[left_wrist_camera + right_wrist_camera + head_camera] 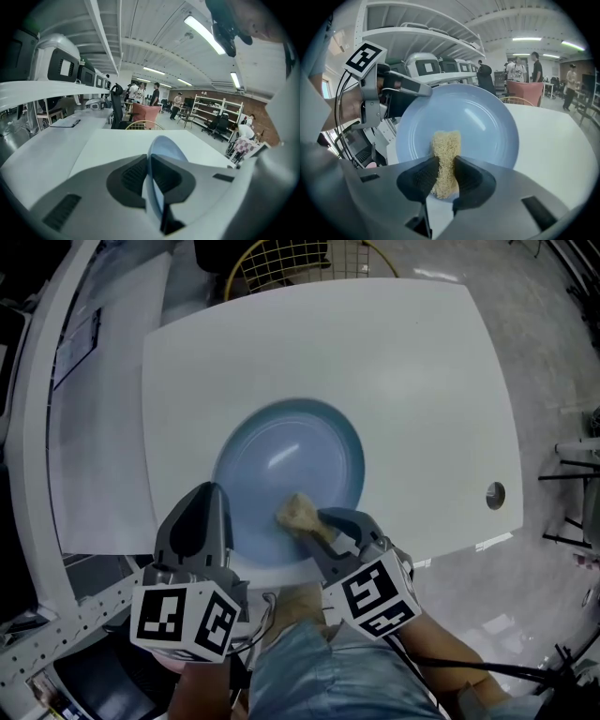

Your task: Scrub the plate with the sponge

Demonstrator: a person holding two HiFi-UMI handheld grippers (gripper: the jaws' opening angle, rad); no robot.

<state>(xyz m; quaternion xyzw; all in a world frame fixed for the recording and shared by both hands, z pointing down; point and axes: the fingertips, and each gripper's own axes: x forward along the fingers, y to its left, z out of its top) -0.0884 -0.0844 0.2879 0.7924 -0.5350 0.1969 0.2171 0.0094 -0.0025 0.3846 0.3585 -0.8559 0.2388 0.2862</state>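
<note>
**No text, number or brand can be read**

The only printed marks are black-and-white square patterns, on the left cube (183, 620) of the left gripper (208, 498) and the right cube (378, 596) of the right gripper (323, 521). These are blocks only, with no letters or digits. A flat sheet (65, 123) lies off to the left in the left gripper view, and anything printed on it is too small to make out.
</note>
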